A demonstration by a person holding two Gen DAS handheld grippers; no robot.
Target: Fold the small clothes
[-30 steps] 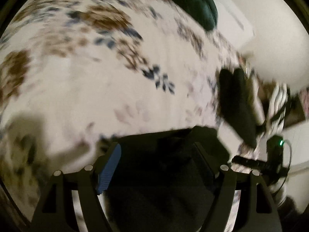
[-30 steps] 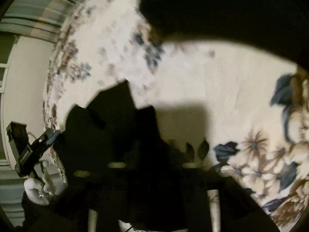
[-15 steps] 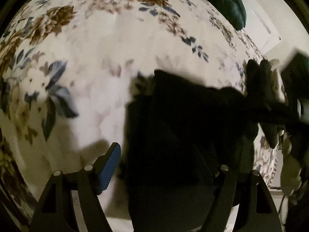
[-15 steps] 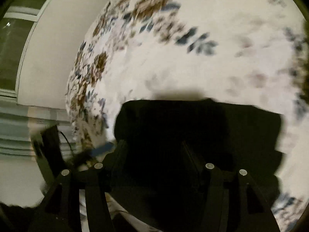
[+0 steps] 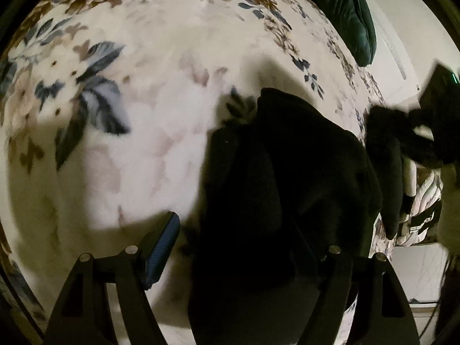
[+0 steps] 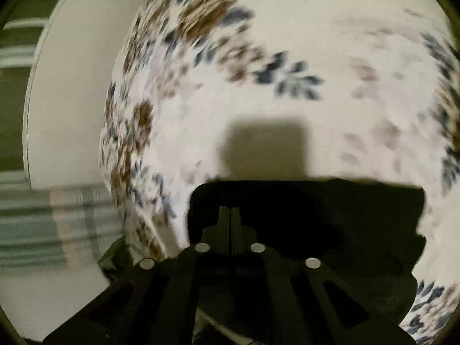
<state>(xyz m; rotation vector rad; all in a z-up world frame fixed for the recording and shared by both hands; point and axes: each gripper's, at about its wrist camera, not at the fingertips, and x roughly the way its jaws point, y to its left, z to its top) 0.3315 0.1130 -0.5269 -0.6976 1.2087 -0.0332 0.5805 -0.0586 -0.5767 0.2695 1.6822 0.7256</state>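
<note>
right gripper (image 6: 231,215) fingers have just closed together over the small black fabric garment (image 6: 330,218); left gripper (image 5: 244,247) fingers spread; fold can proceed.

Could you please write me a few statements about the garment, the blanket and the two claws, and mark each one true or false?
1. The black garment lies on a floral blanket. True.
2. The left claw is pressed fully shut. False: its jaws stand wide apart, with the garment between them.
3. The right claw has its jaws together over the garment's edge. True; they have just been closing.
4. The blanket is plain grey. False: it is pale with blue and brown flowers.
5. A dark green cushion lies at the blanket's far edge. True.
</note>
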